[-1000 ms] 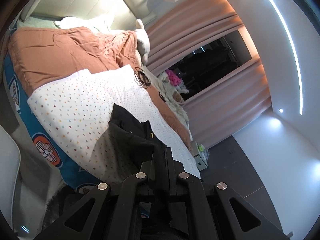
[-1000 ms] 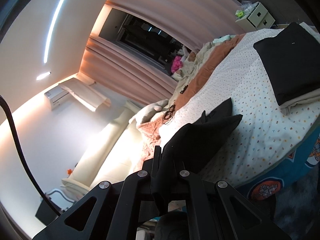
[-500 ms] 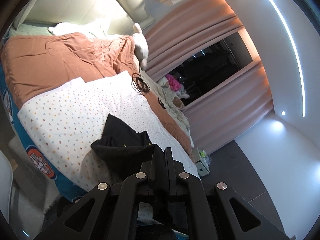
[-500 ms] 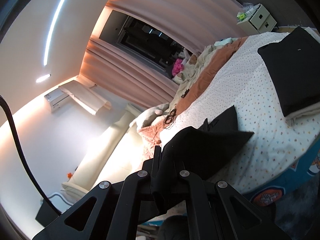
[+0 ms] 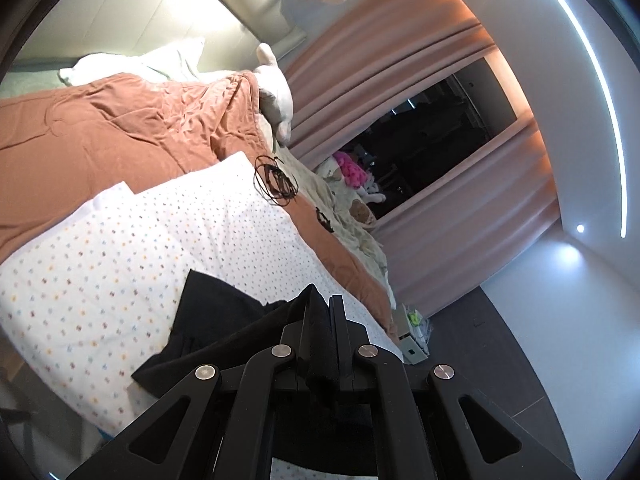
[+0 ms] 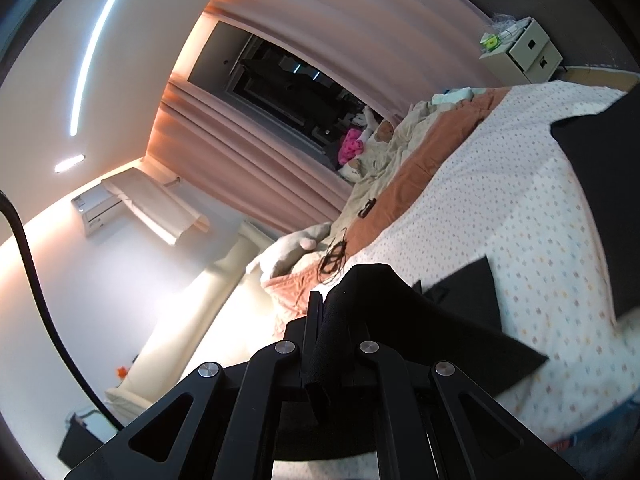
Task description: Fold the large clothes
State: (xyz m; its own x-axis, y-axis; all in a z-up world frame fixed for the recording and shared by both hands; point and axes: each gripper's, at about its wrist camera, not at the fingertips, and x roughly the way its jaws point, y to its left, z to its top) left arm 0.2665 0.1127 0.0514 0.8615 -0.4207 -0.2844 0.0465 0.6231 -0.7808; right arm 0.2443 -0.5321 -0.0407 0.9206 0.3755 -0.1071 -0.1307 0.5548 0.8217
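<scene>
A black garment (image 5: 216, 328) hangs from both grippers over the white dotted sheet (image 5: 120, 248) of the bed. My left gripper (image 5: 320, 308) is shut on one edge of it, the cloth bunched between the jaws. In the right wrist view my right gripper (image 6: 324, 308) is shut on another edge of the same black garment (image 6: 432, 320), which drapes to the right onto the dotted sheet (image 6: 500, 216). A folded black garment (image 6: 604, 184) lies at the right edge of that view.
An orange quilt (image 5: 100, 128) covers the head of the bed, with a coil of black cable (image 5: 276, 180) and a plush toy (image 5: 276, 92) beside it. Pink curtains (image 5: 400, 80) frame a dark window. A small bedside cabinet (image 6: 524, 52) stands on the dark floor.
Both grippers have moved further over the bed and slightly up, carrying the black garment with them. More of the cloth now lies spread on the dotted sheet. Both grips are unchanged.
</scene>
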